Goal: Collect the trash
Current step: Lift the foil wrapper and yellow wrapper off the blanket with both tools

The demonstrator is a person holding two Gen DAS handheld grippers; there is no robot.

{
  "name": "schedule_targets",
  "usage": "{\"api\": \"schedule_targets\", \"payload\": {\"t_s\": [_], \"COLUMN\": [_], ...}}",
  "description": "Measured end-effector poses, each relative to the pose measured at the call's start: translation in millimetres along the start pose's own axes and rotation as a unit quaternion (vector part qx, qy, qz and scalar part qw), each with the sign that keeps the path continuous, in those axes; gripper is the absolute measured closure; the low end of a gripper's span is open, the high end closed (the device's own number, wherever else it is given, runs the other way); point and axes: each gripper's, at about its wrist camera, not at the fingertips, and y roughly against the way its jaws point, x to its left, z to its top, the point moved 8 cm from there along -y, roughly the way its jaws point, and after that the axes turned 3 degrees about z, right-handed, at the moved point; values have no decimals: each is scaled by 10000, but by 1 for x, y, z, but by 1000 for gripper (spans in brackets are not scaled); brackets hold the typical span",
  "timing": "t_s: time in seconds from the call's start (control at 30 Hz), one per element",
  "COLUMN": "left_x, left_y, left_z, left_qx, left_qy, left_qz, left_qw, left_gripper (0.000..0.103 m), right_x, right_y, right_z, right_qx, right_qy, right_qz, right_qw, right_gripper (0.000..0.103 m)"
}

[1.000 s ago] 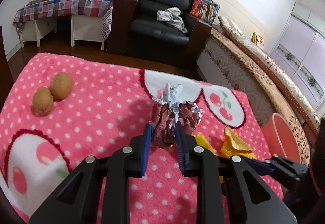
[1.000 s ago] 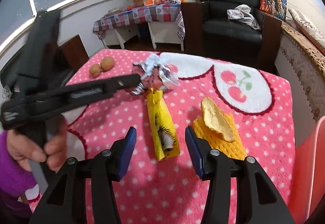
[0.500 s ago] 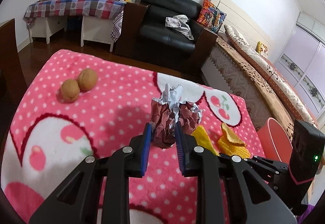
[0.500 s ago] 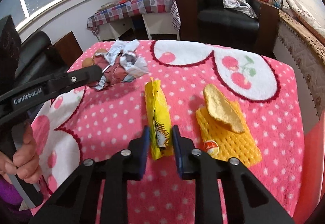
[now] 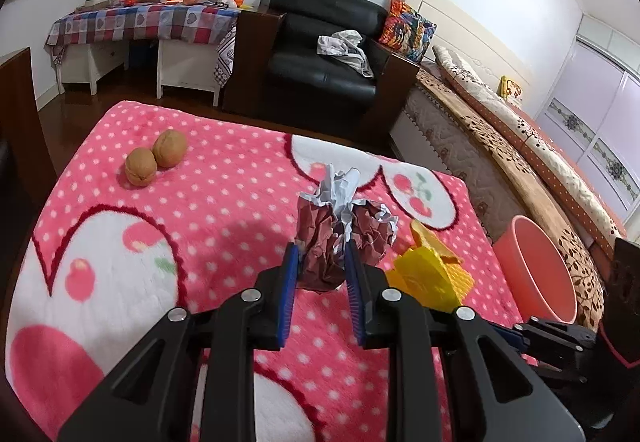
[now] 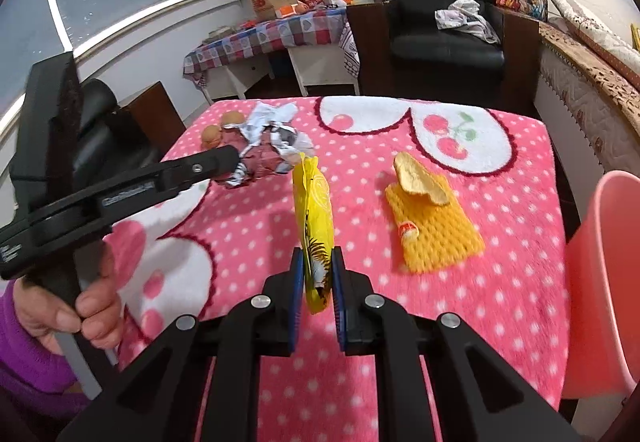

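My left gripper (image 5: pixel 320 258) is shut on a crumpled brown and silver wrapper (image 5: pixel 344 226) and holds it above the pink dotted blanket (image 5: pixel 224 209). The right wrist view shows that wrapper (image 6: pixel 272 145) at the left gripper's tip, a person's hand (image 6: pixel 80 314) on the handle. My right gripper (image 6: pixel 317 262) is closing, its blue pads pressing the lower end of a yellow snack wrapper (image 6: pixel 314 209) that stands up off the blanket. A yellow foam net (image 6: pixel 440 238) with a piece of peel (image 6: pixel 416 177) on it lies to the right.
A pink bin (image 6: pixel 604 282) stands off the table's right edge, also seen as the pink bin (image 5: pixel 536 270) in the left wrist view. Two walnuts (image 5: pixel 156 157) lie at the far left of the blanket. A black armchair (image 5: pixel 324 53) and a bed (image 5: pixel 520 145) stand beyond.
The right gripper's jaws closed on the yellow wrapper and raised it off the blanket. The left gripper drew back and up a little, still holding the crumpled wrapper.
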Motion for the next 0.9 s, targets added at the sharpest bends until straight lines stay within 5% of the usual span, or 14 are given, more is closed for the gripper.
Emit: {"api": "schedule_targets", "payload": {"t_s": [0.9], "left_x": [-31], "left_y": [72], "left_z": [-22], "left_qx": [-305], "left_qy": [11], "left_qz": [266], "left_qw": [9992], "left_gripper": [80], "right_x": [6], "right_y": [77], "right_z": [-23], "right_qx": [-581], "right_qy": [-534], "right_qz": [268], "right_qw": [9965], "right_gripper": [90]}}
